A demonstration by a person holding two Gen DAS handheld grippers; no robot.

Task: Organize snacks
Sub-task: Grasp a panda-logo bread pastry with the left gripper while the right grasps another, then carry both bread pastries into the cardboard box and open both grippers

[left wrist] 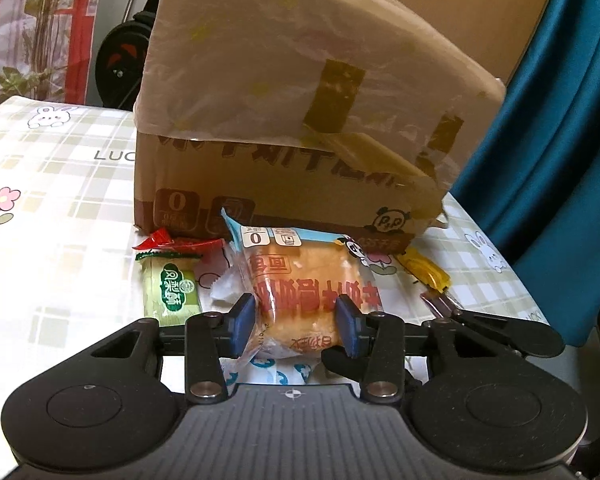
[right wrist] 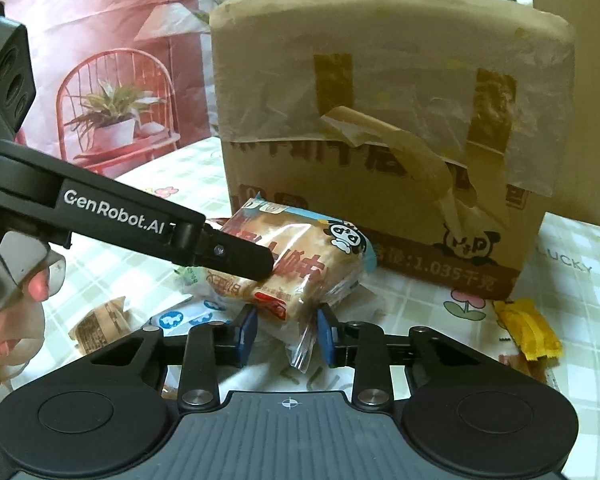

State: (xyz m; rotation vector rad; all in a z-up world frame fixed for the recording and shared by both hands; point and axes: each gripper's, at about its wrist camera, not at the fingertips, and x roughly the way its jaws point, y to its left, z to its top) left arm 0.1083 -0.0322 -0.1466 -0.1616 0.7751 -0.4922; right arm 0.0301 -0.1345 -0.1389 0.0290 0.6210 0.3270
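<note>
Orange-printed clear plastic packet of bread [left wrist: 300, 292] lies on the checked counter [left wrist: 60, 208] before a taped brown cardboard box [left wrist: 300, 100]. Left hand-held gripper [left wrist: 296, 320] pinches the packet's sides with its blue pads; right hand-held gripper [right wrist: 286, 330] sits narrowly parted around the wrapper's crimped end, grip uncertain

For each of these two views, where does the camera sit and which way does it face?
Left wrist: on the left gripper, looking forward and down at the bread packet before the cardboard box; own fingers show.
Right wrist: on the right gripper, same aim; the left gripper's arm and a hand show.
Shared: packet, box, checked tablecloth.
</note>
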